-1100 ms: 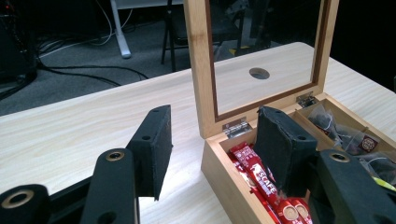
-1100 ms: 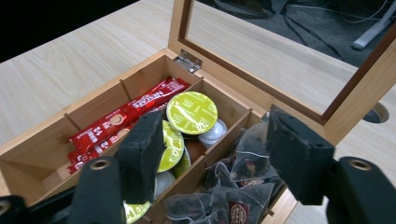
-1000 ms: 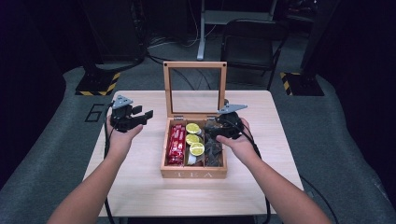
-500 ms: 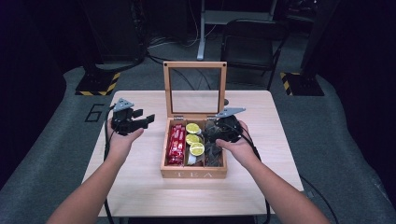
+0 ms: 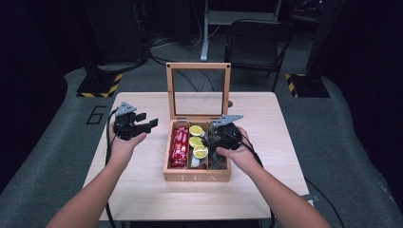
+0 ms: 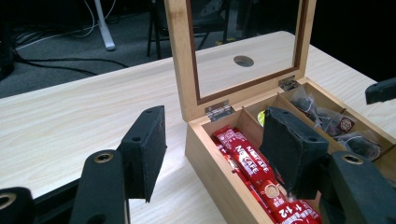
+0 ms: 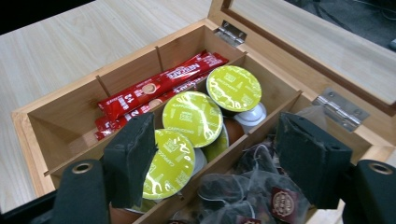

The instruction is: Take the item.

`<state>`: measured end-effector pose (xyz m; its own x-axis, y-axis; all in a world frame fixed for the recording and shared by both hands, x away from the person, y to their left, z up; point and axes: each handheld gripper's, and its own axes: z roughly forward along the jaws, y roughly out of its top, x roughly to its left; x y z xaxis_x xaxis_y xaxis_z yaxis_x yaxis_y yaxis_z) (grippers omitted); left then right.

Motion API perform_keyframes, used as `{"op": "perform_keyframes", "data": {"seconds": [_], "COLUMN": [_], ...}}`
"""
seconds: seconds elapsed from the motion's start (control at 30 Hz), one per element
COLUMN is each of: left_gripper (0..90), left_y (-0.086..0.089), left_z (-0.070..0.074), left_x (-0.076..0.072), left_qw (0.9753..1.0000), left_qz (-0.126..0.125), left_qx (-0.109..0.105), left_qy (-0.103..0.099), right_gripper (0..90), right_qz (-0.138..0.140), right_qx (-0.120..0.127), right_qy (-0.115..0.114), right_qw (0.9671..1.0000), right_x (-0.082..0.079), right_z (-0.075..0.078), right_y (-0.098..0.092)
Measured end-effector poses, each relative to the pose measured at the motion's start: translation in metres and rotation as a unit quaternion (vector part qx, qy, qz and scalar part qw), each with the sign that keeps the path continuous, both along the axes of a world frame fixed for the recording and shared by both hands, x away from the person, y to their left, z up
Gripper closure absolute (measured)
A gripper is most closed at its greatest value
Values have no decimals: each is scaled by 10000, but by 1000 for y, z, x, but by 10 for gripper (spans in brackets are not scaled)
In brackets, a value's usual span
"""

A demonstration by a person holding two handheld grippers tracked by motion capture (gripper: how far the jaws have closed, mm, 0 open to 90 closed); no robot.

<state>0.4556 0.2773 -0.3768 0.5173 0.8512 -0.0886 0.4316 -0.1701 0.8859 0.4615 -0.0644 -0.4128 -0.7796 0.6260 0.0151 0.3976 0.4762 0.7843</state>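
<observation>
Both jaws of the right gripper [image 7: 215,154] are spread wide, empty, over the tea bags [image 7: 247,191] in the box's [image 5: 197,176] right compartment; several bags could be snagged together if closed carelessly.

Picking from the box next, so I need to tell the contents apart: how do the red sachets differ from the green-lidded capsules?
The red sachets are long, flat sticks lying lengthwise in the box's left compartment; the green-lidded capsules are round pods sitting lid-up in the middle compartment. The sachets are stacked on each other; the capsules stand in a row, three lids showing. Both sit loose inside the open wooden box, untouched by either gripper.
</observation>
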Motion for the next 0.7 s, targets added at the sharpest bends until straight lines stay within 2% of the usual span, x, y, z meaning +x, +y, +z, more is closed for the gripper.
{"op": "perform_keyframes", "data": {"seconds": [0.2, 0.37, 0.7], "left_gripper": [403, 403, 403], "left_y": [0, 2, 4], "left_z": [-2, -3, -5], "left_x": [-1, -2, -4], "left_qw": [10000, 10000, 9999], "left_qz": [-14, 16, 84], "left_qx": [-3, -18, -73], "left_qy": [-7, 33, 65], "right_gripper": [295, 286, 276], "right_qz": [12, 175, 302], "right_qx": [-28, -124, -212], "right_qy": [46, 86, 106], "right_qw": [10000, 9997, 9993], "right_x": [-2, -4, -10], "right_z": [-7, -14, -21], "right_y": [5, 11, 18]}}
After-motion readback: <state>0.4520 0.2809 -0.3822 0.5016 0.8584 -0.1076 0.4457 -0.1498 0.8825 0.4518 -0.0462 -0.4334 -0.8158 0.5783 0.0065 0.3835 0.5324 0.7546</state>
